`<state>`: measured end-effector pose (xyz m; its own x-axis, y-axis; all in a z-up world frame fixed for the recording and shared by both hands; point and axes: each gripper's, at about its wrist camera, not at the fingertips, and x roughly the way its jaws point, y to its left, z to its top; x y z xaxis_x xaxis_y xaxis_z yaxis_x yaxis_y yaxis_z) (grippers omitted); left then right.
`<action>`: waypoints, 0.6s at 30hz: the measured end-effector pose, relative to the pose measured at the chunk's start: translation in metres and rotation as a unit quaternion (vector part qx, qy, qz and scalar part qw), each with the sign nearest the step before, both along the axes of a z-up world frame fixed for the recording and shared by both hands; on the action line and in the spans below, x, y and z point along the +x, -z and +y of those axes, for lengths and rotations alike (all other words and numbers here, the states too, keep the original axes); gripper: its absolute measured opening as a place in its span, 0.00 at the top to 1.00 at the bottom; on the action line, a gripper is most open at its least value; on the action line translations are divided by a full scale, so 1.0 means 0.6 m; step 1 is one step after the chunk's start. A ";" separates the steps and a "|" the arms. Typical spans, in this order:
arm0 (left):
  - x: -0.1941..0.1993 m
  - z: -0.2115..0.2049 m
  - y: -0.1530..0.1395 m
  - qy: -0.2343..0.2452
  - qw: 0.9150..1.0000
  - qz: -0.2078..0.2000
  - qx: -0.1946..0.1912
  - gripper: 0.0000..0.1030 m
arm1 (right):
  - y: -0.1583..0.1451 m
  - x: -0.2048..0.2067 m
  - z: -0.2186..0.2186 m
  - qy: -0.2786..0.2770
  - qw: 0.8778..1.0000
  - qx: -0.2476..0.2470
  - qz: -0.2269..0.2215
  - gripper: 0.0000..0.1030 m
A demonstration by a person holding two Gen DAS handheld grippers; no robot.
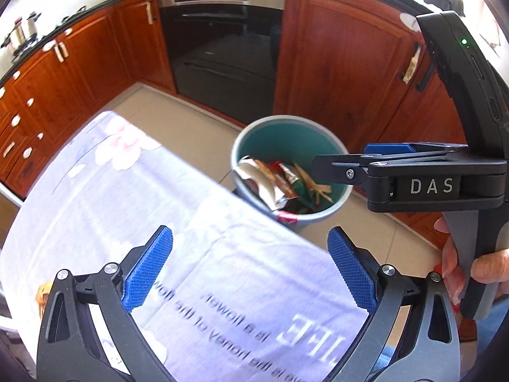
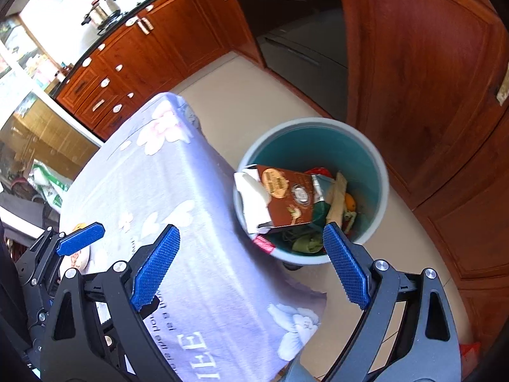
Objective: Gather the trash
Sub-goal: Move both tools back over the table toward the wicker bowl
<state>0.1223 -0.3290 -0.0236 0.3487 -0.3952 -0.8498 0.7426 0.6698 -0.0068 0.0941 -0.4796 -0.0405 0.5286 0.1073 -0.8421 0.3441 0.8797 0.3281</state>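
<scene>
A grey bin with a teal inside (image 1: 288, 133) (image 2: 318, 140) stands on the floor beside the table. It holds several pieces of trash: a brown carton (image 2: 286, 200), wrappers (image 1: 283, 181) and peel. My left gripper (image 1: 249, 267) is open and empty over the table's cloth. My right gripper (image 2: 251, 267) is open and empty, above the table edge and the bin's near rim. In the left wrist view the right gripper (image 1: 337, 159) shows from the side over the bin. In the right wrist view one pad of the left gripper (image 2: 81, 238) shows at the left.
The table wears a pale lilac flowered cloth (image 1: 133, 191) (image 2: 152, 172) with printed words. Wooden cabinets (image 1: 343, 70) and a dark oven (image 1: 222, 47) stand behind the bin. Beige tiled floor (image 2: 248, 95) lies between. A small item (image 1: 43, 293) sits at the table's left edge.
</scene>
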 end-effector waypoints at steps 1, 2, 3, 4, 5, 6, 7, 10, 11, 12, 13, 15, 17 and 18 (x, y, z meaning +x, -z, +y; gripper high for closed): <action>0.000 0.014 -0.003 -0.008 1.000 -0.001 -0.001 0.05 | -0.004 0.004 0.015 -0.007 1.000 0.000 0.000 0.15; -0.001 0.032 -0.005 -0.015 1.000 -0.001 -0.002 0.05 | -0.007 0.009 0.029 -0.014 1.000 0.001 -0.001 0.15; -0.001 0.052 -0.008 -0.023 1.000 -0.002 -0.003 0.05 | -0.009 0.012 0.044 -0.023 1.000 0.000 -0.002 0.15; -0.002 0.069 -0.010 -0.030 1.000 -0.004 -0.004 0.05 | -0.012 0.016 0.062 -0.032 0.999 -0.001 -0.003 0.15; -0.002 0.088 -0.012 -0.038 0.999 -0.007 -0.004 0.05 | -0.015 0.019 0.080 -0.041 0.999 -0.003 -0.005 0.15; -0.002 0.106 -0.014 -0.045 0.999 -0.009 -0.004 0.04 | -0.019 0.024 0.098 -0.051 0.999 -0.006 -0.005 0.15; -0.002 0.124 -0.015 -0.052 0.999 -0.012 -0.004 0.04 | -0.022 0.027 0.114 -0.060 0.998 -0.008 -0.005 0.15; 0.003 0.181 -0.020 -0.076 0.997 -0.016 -0.006 0.04 | -0.031 0.039 0.165 -0.086 0.996 -0.016 -0.004 0.15; 0.005 0.202 -0.020 -0.085 0.996 -0.016 -0.007 0.04 | -0.034 0.044 0.181 -0.095 0.995 -0.018 -0.003 0.15; 0.008 0.224 -0.020 -0.095 0.995 -0.016 -0.007 0.04 | -0.036 0.049 0.198 -0.102 0.995 -0.021 -0.002 0.15; 0.011 0.249 -0.021 -0.104 0.994 -0.015 -0.009 0.04 | -0.038 0.055 0.214 -0.109 0.994 -0.023 -0.001 0.15; 0.017 0.288 -0.020 -0.123 0.992 -0.013 -0.011 0.04 | -0.037 0.066 0.246 -0.123 0.992 -0.025 0.004 0.15; 0.029 0.325 -0.017 -0.141 0.990 -0.009 -0.013 0.04 | -0.033 0.076 0.276 -0.137 0.990 -0.029 0.008 0.15; 0.033 0.343 -0.014 -0.149 0.989 -0.007 -0.013 0.04 | -0.032 0.081 0.293 -0.144 0.989 -0.031 0.011 0.15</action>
<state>0.1420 -0.1233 -0.0151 0.4653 -0.2952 -0.8345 0.5126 0.8584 -0.0179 0.1428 -0.3041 -0.0211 0.4653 0.1994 -0.8624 0.0820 0.9604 0.2663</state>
